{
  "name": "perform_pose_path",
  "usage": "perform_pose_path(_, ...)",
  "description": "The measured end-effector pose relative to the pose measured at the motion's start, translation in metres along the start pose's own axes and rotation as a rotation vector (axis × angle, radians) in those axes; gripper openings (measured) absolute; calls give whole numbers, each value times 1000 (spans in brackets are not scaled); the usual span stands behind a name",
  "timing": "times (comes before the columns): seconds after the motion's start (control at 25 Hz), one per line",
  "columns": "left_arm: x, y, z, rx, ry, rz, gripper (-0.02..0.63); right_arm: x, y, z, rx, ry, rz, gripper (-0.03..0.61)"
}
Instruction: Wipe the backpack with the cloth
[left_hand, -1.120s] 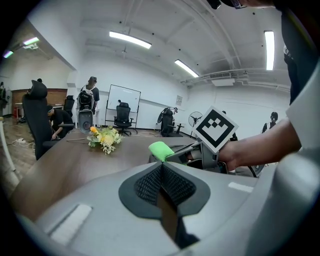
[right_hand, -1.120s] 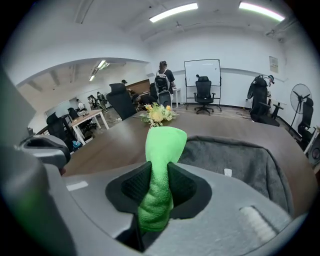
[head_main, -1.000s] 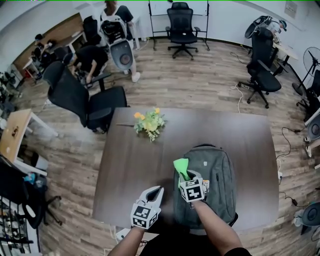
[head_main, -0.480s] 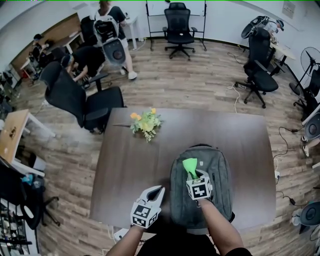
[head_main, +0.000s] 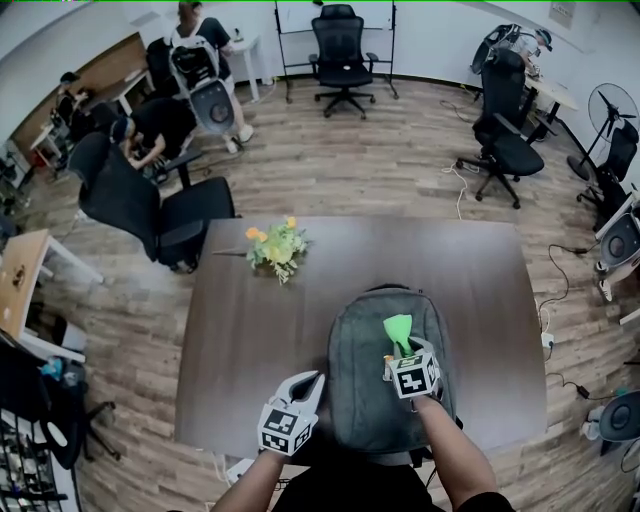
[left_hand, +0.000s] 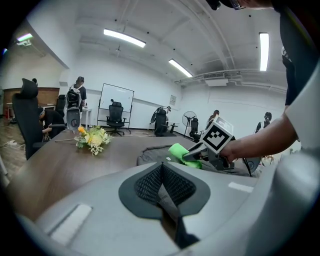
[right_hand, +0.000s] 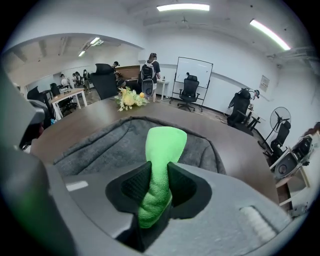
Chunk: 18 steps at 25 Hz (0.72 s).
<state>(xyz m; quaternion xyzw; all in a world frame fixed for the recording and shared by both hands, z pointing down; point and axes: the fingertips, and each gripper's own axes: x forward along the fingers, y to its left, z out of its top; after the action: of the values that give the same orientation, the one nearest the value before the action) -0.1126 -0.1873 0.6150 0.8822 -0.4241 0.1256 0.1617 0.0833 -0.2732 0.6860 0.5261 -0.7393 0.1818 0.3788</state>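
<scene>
A grey backpack (head_main: 375, 385) lies flat on the dark table (head_main: 250, 330) near its front edge. My right gripper (head_main: 402, 352) is shut on a bright green cloth (head_main: 398, 329) and holds it over the backpack's right half. In the right gripper view the green cloth (right_hand: 162, 150) sticks out between the jaws above the grey backpack (right_hand: 105, 142). My left gripper (head_main: 308, 382) hovers left of the backpack at the table's front edge, shut with nothing in it. The left gripper view shows its closed jaws, the green cloth (left_hand: 181, 152) and the backpack (left_hand: 150, 156).
A small bunch of yellow flowers (head_main: 272, 245) lies at the table's back left. Black office chairs (head_main: 150, 205) stand left of the table and further back. People (head_main: 200, 70) are at the desks at the far left.
My right gripper has carried the green cloth to the right across the backpack. The left gripper has stayed where it was.
</scene>
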Motion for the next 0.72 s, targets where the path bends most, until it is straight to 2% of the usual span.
perform_pose_path(0.48,8,-19,0,20,2,-35,20,-18,-66,-31,29,45,-124,99)
perform_pose_path(0.72,5,-20,-4,13,6,-33,20,-25,-80,-34,17,47,-166,100)
